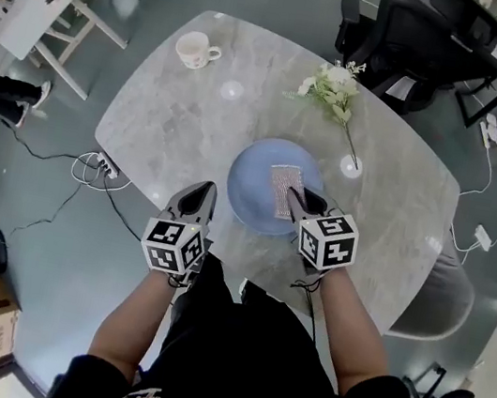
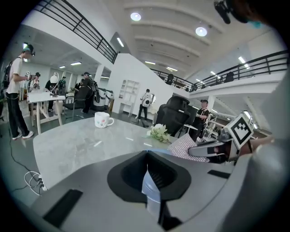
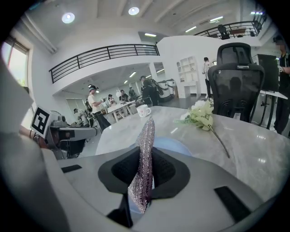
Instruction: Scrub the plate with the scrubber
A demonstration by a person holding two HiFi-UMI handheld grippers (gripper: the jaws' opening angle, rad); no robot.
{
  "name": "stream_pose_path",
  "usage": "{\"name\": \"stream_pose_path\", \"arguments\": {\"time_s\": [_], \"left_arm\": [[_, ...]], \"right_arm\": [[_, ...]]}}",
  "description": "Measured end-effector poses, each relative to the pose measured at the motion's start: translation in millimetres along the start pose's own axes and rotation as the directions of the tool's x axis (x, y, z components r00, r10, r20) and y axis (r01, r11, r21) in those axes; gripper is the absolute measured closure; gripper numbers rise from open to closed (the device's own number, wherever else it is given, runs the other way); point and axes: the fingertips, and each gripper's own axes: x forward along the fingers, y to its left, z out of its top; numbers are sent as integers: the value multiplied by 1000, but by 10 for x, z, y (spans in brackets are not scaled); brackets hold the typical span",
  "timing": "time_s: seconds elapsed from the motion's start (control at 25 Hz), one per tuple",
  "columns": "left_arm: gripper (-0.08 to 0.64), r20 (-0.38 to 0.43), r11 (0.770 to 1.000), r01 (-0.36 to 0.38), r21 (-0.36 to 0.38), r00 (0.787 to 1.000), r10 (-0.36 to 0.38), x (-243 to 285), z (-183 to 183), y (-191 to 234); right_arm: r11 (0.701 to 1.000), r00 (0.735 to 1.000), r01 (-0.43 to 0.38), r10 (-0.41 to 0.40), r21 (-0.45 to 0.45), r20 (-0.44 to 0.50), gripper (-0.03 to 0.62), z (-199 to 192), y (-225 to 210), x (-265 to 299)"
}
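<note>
A round blue plate [image 1: 256, 185] lies flat on the marble table [image 1: 184, 134], near its front edge. My right gripper [image 1: 294, 197] is shut on a flat, silvery mesh scrubber [image 1: 284, 188], which hangs over the plate's right half. In the right gripper view the scrubber [image 3: 146, 154] stands on edge between the jaws, with the plate [image 3: 174, 146] behind it. My left gripper [image 1: 202, 195] hovers just left of the plate, shut and holding nothing. From the left gripper view, its closed jaws [image 2: 149, 181] point across the table, and the scrubber [image 2: 183, 146] shows at the right.
A white mug [image 1: 197, 49] stands at the table's far left. A sprig of white flowers [image 1: 334, 89] lies behind the plate, its stem reaching toward the right. Black office chairs [image 1: 420, 38] stand beyond the table. Cables and a power strip [image 1: 107, 166] lie on the floor at left.
</note>
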Motion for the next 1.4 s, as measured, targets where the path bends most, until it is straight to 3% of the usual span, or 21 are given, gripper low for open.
{"name": "stream_pose_path", "arguments": {"time_s": [0.32,0.52,0.84,1.12,1.4], "left_arm": [[541,22,992,111,56,993,-112,-729,82,-309],[541,35,974,217,70,975,-220,-1078,29,-449],[541,21,923,365,121,929,-370,-1622,-88,-480],[541,-14,866,476,155,877,-480,-1994,-230,-577],[541,-51,815,547,191,835,-548,-2249,-398,-686]], "right_arm": [[1000,997,-26,26,1,74,517,50,320,-398],[999,993,9,-14,36,114,517,-50,596,-608],[986,973,125,-143,111,180,518,-283,1272,-1052],[966,942,213,-243,145,230,518,-494,1828,-1467],[948,922,252,-296,192,249,518,-786,2189,-1643]]}}
